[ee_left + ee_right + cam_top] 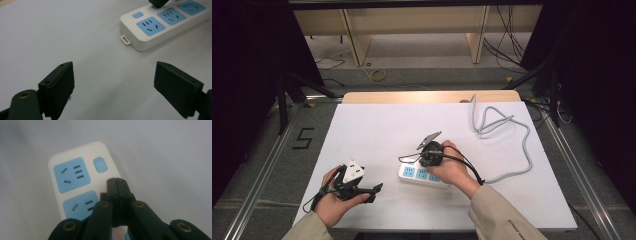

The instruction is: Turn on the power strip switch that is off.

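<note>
my right gripper [117, 185] pinched tight on nothing, tips just over the power strip [75, 177] beside its blue switch [99, 164], left gripper [113, 85] spread wide, strip well ahead

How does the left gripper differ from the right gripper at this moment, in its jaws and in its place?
The left gripper has its jaws wide apart, with nothing between them; the right gripper has its jaws pressed together. The left gripper is over bare table, beside the power strip; the right gripper's tips are over the strip, by a blue switch. Both have black jaws.
</note>
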Motion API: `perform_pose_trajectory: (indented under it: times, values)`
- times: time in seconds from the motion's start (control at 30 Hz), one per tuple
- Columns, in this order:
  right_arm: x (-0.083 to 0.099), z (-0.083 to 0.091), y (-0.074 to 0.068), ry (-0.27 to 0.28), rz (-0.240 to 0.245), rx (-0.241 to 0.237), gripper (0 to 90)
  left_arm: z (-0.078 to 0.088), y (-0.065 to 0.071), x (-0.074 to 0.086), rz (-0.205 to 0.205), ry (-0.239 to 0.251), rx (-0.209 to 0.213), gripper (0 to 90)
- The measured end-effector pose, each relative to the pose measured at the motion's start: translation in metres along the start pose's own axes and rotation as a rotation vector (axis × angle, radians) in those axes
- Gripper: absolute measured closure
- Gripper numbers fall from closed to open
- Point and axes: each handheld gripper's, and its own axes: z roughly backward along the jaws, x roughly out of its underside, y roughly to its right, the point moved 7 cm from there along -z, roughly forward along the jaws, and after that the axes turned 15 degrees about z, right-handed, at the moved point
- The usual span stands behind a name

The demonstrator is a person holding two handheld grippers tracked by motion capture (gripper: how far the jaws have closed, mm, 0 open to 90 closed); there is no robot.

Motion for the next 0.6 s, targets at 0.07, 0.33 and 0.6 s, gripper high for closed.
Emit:
perform_pose_trajectory:
  times: [0.07, 0.33, 0.6]
  values:
    - [-0.0002, -0.0001, -0.0006, -0.001, 0.000, 0.004, 90.0, 0.0001, 0.0000, 0.0000, 0.000, 0.001, 0.001, 16.3]
    - [0.0010, 0.0006, 0.0003, 0.006, 0.004, -0.006, 90.0, -0.0005, -0.0002, 0.0000, 0.004, 0.001, 0.002, 16.4]
    - [-0.0013, 0.0050, 0.0019, 0.035, -0.012, 0.008, 87.7, -0.0003, -0.0005, 0.0002, 0.004, 0.002, 0.004, 16.4]
